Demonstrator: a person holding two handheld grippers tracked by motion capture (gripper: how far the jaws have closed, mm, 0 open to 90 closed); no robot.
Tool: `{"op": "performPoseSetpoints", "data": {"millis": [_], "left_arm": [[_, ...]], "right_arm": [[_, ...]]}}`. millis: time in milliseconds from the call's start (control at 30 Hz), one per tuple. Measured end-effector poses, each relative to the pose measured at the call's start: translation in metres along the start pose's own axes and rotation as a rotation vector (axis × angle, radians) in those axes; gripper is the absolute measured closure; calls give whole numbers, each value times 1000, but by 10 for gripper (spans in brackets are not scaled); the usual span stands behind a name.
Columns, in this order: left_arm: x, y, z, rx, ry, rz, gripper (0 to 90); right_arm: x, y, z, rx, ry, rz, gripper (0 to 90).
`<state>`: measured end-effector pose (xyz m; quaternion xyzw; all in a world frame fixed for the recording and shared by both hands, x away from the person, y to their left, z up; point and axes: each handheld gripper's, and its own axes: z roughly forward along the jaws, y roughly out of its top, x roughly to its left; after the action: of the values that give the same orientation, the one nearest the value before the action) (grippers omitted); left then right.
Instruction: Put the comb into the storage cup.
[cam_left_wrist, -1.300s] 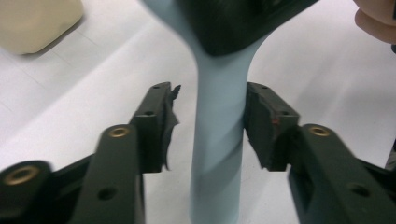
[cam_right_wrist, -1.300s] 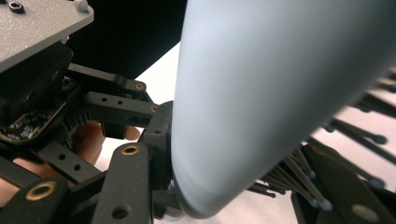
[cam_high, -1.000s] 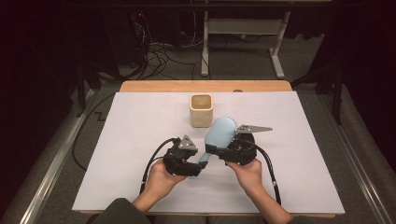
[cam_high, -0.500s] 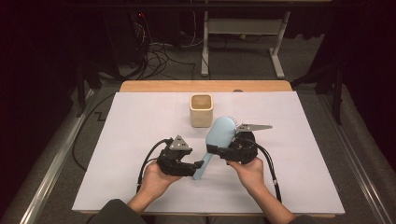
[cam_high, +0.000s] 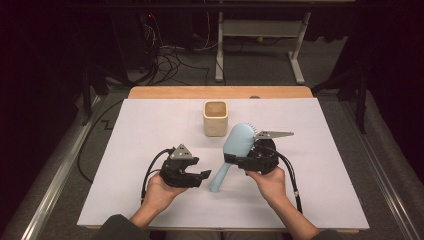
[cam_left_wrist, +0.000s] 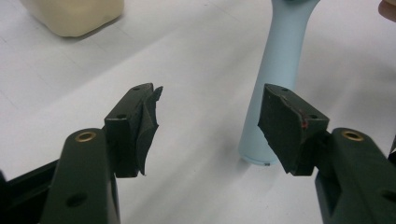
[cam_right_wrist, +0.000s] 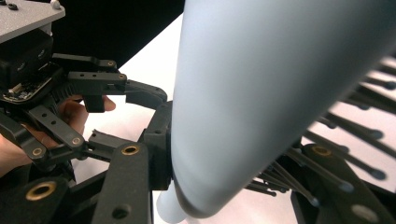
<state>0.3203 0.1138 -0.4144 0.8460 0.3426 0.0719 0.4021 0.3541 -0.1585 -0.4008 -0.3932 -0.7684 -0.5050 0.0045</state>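
Your left gripper (cam_high: 199, 176) has just been opening its jaws, and nothing lies between them: in the left gripper view the two pads (cam_left_wrist: 144, 122) stand apart over bare table (cam_left_wrist: 196, 70), with the end of the brush (cam_left_wrist: 279, 74) handle just beside the right-hand pad, not touching it. Your right gripper (cam_high: 235, 161) stays clamped on the brush (cam_high: 235, 149) at the neck, where the head meets the handle; in the right gripper view the pale blue back of the brush (cam_right_wrist: 261, 93) fills the space between the jaws and the dark bristles (cam_right_wrist: 341, 140) point away to the far side.

The brush hangs tilted in that grip, its head just beside the cup (cam_high: 215, 118) on the near right, its handle running down and toward you, the tip at or near the table.

Against the earlier frames, the left gripper then sat at the handle end of the brush; it now sits apart from it, shifted away from the brush and farther from the cup. The brush and the right gripper keep their place beside the cup.

Judged from this, the hand-over is complete: the brush rests in the right gripper alone, and the likely remaining step is to carry it to the cup, which stands upright and open.
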Motion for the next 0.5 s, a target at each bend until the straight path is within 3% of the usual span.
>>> {"op": "performPoseSetpoints", "data": {"millis": [500], "left_arm": [[15, -14, -11, -38, 13, -30, 365]], "right_arm": [[-5, 4, -8, 8, -27, -2, 554]]}}
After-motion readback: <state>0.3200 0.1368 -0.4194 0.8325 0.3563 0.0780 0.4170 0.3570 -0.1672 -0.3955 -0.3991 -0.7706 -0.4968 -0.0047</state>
